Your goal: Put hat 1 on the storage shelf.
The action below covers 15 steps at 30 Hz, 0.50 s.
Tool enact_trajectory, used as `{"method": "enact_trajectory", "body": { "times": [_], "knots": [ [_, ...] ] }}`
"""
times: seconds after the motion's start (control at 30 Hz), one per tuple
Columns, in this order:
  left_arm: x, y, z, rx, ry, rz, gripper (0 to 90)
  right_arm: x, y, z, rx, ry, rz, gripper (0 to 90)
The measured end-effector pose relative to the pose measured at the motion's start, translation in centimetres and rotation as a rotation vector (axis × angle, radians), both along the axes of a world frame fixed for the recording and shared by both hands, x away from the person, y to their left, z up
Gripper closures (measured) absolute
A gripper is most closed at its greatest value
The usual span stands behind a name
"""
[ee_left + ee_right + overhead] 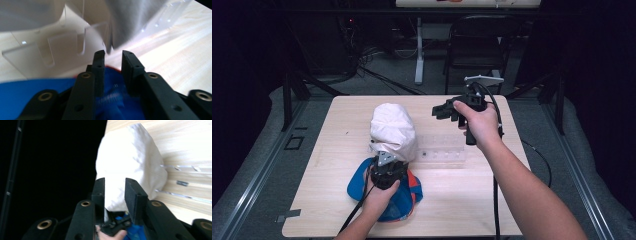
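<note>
The left gripper (384,170) is held low over a blue cap (402,202) near the front edge of the tabletop (472,200). In the left gripper view its jaws are seen standing a narrow gap apart above the blue cloth (117,100), with nothing clearly pinched between them; a grip on the cap cannot be confirmed. Just behind it, a white cap (392,131) is already seated on a clear plastic stand (442,155) toward the middle of the tabletop, its cloth hanging down over the stand's upright plates (62,47).

The right gripper (443,110) is held in the air above the back right part of the tabletop, well apart from both caps. Its jaws are parted and empty, and the white cap (130,167) is framed between them from a distance.

One cap is judged to be placed. The blue cap is judged still to be gripped, lifted and set on the free part of the stand.
</note>
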<state>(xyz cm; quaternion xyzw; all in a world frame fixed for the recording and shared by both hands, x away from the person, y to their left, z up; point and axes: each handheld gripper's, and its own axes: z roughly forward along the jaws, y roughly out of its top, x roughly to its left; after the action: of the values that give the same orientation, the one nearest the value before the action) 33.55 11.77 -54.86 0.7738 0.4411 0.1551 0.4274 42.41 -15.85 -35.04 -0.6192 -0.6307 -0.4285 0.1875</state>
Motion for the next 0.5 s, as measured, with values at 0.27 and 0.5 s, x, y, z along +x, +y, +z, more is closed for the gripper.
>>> {"method": "enact_trajectory", "body": {
  "times": [0.27, 0.5],
  "knots": [
    [-2.1, 1.1, 0.2, 0.028, 0.013, -0.022, 58.3, -2.0, -1.0, -1.4, -0.054, -0.039, 0.025, 67.1],
    [-3.0, 1.6, 0.9, 0.015, 0.04, -0.049, 54.7, -3.5, -1.5, -2.2, -0.1, -0.083, 0.031, 65.5]
  ]
}}
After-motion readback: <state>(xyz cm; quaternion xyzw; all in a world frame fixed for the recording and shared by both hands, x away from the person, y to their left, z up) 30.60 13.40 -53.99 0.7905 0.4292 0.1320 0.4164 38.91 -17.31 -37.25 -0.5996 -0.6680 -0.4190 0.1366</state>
